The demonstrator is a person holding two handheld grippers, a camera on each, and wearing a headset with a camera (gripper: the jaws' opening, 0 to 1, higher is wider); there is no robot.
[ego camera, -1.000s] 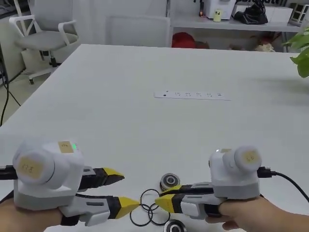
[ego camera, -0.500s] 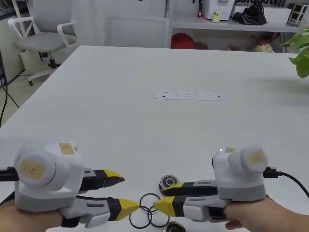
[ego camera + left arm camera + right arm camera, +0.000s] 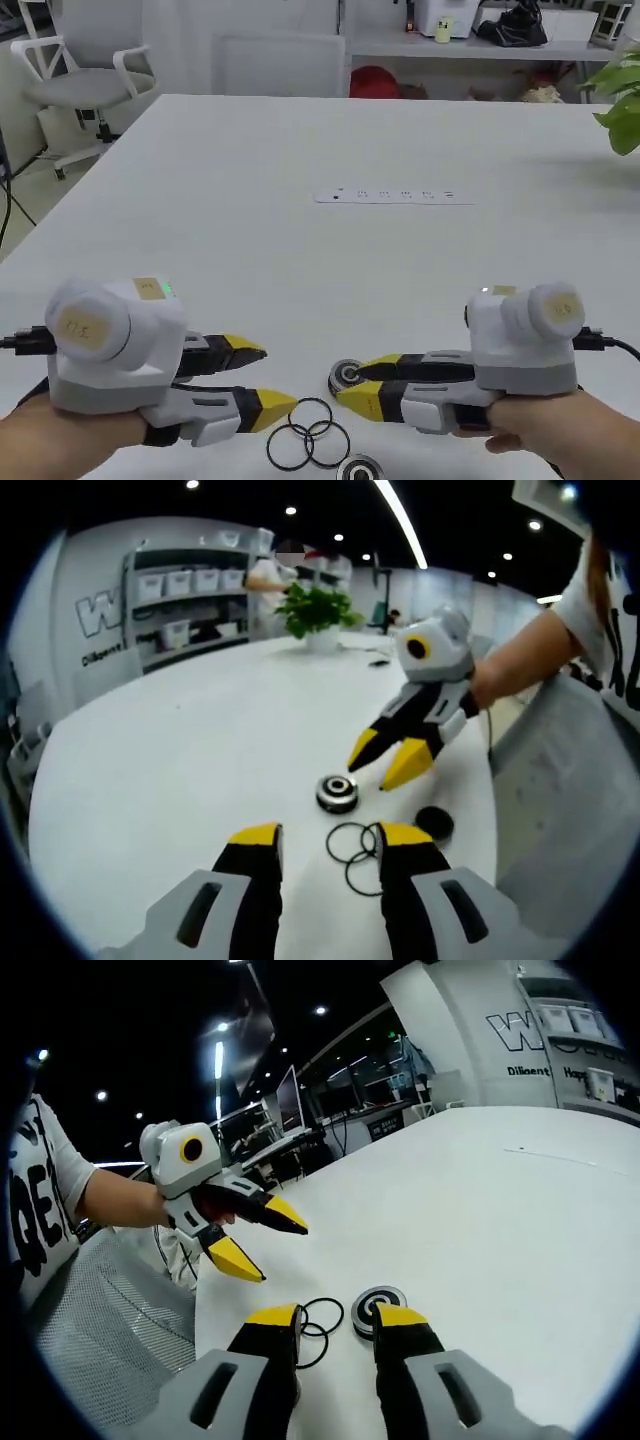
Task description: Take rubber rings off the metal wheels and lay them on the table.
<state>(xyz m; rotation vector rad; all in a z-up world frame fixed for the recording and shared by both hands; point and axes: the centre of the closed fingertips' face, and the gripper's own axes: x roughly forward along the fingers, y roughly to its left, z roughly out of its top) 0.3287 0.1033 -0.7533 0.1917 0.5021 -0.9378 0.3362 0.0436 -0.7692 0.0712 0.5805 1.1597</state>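
A: left gripper state?
B: jaws were apart, empty, aimed rightward, held level by the left hand.
A: right gripper?
B: same. jaws were apart, empty, aimed leftward, tips near the left's.

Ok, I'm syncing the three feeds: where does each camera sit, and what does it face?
Head view: headset, down over the table; left gripper, right gripper, hands at bottom.
Left gripper view: on that gripper, past its jaws toward the right gripper.
Right gripper view: likewise, toward the left gripper.
Shared: rubber rings, wheel.
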